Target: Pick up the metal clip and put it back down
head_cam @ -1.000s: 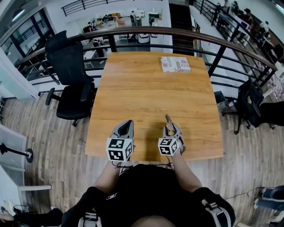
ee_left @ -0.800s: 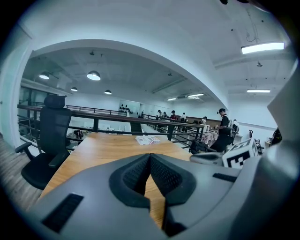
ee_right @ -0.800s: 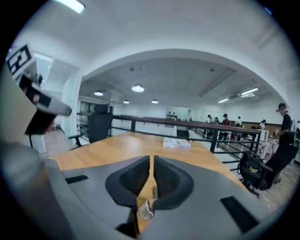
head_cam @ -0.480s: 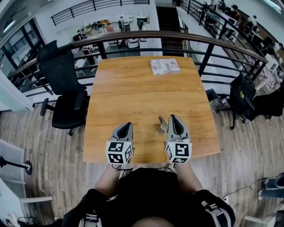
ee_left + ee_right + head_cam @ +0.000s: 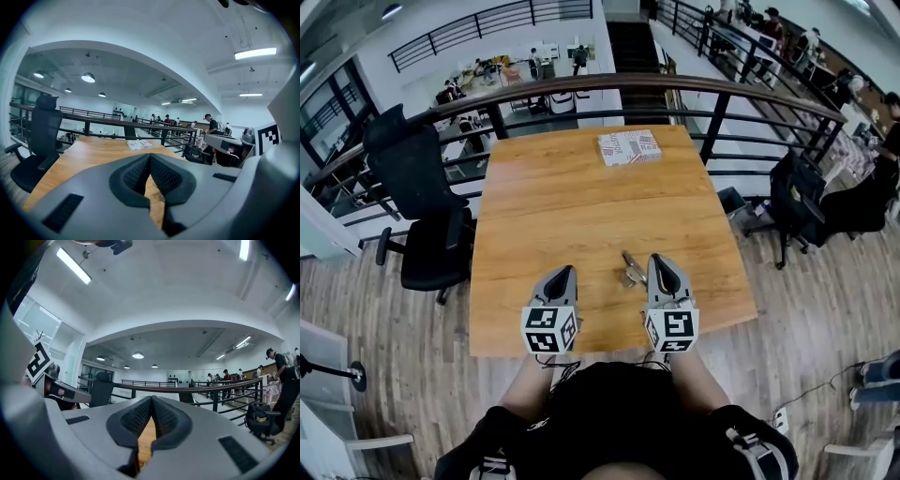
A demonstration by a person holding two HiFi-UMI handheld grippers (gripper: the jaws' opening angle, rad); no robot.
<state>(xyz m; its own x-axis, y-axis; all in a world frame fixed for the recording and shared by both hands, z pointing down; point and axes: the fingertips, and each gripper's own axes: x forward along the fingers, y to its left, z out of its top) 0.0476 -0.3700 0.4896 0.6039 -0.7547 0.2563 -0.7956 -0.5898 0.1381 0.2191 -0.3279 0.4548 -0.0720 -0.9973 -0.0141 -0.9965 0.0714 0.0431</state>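
The metal clip lies on the wooden table, between the two grippers and just left of the right one's tip. My right gripper rests near the table's front edge with its jaws shut and nothing between them; the same shows in the right gripper view. My left gripper sits level with it, further left, apart from the clip. Its jaws are also shut and empty in the left gripper view.
A flat printed box lies at the table's far edge, also seen as the box. A black office chair stands left of the table. A dark railing runs behind it. A dark bag sits on the floor at the right.
A second ago the clip was at the right gripper's tip. It now lies on the table to that gripper's left, and the gripper has drawn aside. The left gripper has barely moved.
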